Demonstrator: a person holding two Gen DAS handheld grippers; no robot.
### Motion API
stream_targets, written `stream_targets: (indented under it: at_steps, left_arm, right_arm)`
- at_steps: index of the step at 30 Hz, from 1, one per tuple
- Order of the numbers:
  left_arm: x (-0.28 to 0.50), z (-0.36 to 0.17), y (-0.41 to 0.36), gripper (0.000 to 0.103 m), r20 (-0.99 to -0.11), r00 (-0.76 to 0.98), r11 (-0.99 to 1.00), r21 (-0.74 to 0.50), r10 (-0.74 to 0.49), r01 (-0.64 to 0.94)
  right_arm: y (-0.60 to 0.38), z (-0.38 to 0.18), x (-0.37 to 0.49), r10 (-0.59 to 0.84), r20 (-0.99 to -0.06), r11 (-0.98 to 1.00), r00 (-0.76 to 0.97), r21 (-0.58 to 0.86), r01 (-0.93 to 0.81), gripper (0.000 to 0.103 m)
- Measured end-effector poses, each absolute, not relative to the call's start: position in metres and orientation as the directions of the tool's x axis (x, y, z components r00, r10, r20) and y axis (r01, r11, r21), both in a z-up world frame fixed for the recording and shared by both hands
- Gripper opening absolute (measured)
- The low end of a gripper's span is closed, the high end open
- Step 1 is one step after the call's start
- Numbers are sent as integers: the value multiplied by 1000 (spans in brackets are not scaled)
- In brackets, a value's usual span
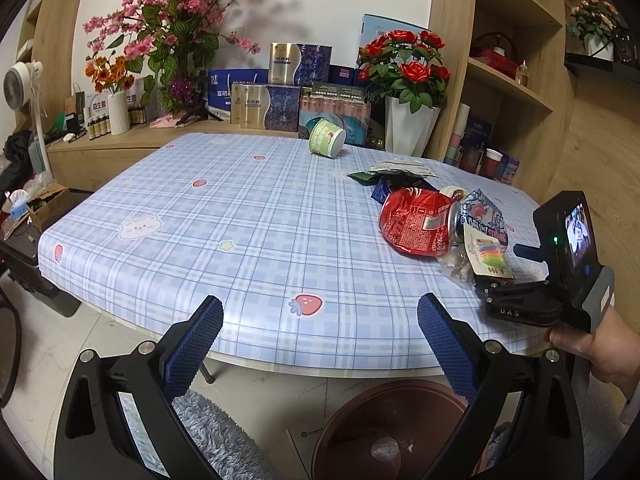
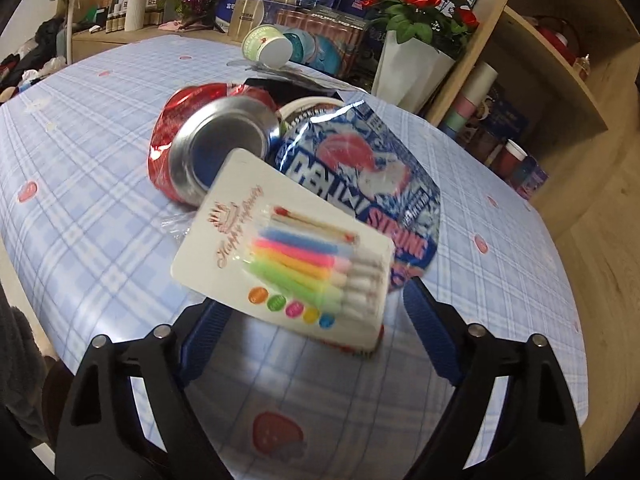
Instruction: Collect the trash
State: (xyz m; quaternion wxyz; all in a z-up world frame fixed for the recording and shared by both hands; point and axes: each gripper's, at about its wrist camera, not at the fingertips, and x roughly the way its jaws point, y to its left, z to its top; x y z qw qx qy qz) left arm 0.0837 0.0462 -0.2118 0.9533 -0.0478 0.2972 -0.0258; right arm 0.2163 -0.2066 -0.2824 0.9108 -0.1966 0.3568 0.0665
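Left wrist view: my left gripper (image 1: 320,334) hangs over the near edge of the table (image 1: 224,240), jaws wide apart, nothing between them. Table has a blue plaid cloth with strawberry prints.

Trash sits in a cluster on the right side of the table: crushed red can (image 1: 416,222) on its side, blue snack wrapper (image 1: 482,214) touching its end, candle card (image 1: 491,254) leaning in front of the wrapper, clear plastic scrap (image 1: 452,264) under them. Behind the can, a dark wrapper (image 1: 394,184) and a crumpled silver foil (image 1: 400,168).

A green-and-white cup (image 1: 327,138) lies tipped on its side at the far edge, well apart from the pile; I can't tell from here whether anything is in it.

My right gripper (image 1: 490,286) comes in from the right, tips at the base of the candle card. Its jaw gap is hidden from this view.

Below the table edge, on the floor, stands a brown bin (image 1: 384,424); what shows of its inside is bare apart from a clear round bit at the bottom.

Right wrist view: right gripper (image 2: 316,320) is wide open, fingers (image 2: 430,312) either side of the candle card (image 2: 288,256). The card is tilted and blurred and overlaps the left pad in the picture; I can't tell whether it touches, and no grip shows.

Can (image 2: 212,148) lies just behind the card, silver base facing me, dented. Wrapper (image 2: 360,176) is to its right, touching it. A round lid (image 2: 310,105) peeks out behind both. The cup (image 2: 267,49) is farther back, its closed white base toward me.
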Motion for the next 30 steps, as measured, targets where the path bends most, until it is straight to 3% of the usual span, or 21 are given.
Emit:
stream_targets:
  at_steps: [6,13,18,29,30]
  left_arm:
    - [92,-216,44,95,-576,812,993,-119,-92,28]
    - [97,-218,39,95,-582,807,992,-118,-102,41]
    - [96,-218,37,95,-577,809,992,-117,-109,50]
    - [97,-217,27,95,-578,806,991,-99,-129,88]
    - [96,-217,27,95,-578,806,991,-99,-130,89]
  right_arm:
    - [-208,-271,223,51,-690,917,722,-254,-307,65]
    - [-235,-244,220,156,-675,956,721,-79,-282,48]
    - [-260,-236,224,173,-665,974,726,8,-225,25]
    - [-267,-246,240,167,-682,974,712,3,-226,24]
    - [-267,-244,239,174,-676,974,717,10,-227,18]
